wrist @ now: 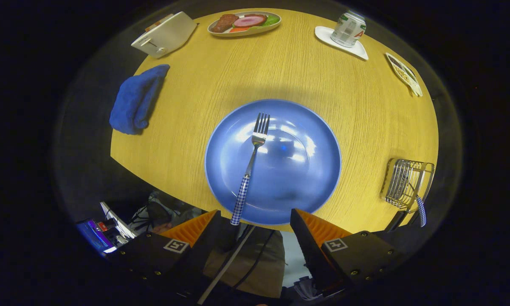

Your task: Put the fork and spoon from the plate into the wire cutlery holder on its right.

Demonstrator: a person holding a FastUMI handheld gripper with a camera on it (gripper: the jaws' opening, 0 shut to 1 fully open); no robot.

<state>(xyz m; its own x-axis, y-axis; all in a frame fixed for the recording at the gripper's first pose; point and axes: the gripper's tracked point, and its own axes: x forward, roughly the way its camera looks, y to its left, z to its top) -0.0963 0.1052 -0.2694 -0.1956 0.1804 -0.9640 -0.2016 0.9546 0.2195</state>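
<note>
— Where is the gripper [255, 221] now?

— It hangs above the near edge of the round wooden table [288, 72]. Its two fingers are spread wide apart and nothing is between them except the near rim of the blue plate [305, 170]. They touch nothing.

— And the fork?

— The fork [250, 163] lies on the plate, just ahead of the fingers. The tines point away, toward the far side of the table, and the checked handle comes back over the near rim, close to the left finger.

— Do you see the spoon?

— I think so. In the wire cutlery holder [403, 180], which stands to the right of the plate near the table edge, one checked handle [421, 212] sticks out. Its head is hidden inside the wires, so I cannot say for sure that it is the spoon.

— What else is on the table?

— A blue cloth [136, 100] lies crumpled at the left. Beyond it stands a white toaster [163, 34]. At the far side there is an oval dish with food [244, 22], then a can [348, 29] on a white coaster [361, 50], and a small dish [403, 73] at the right edge.
</note>
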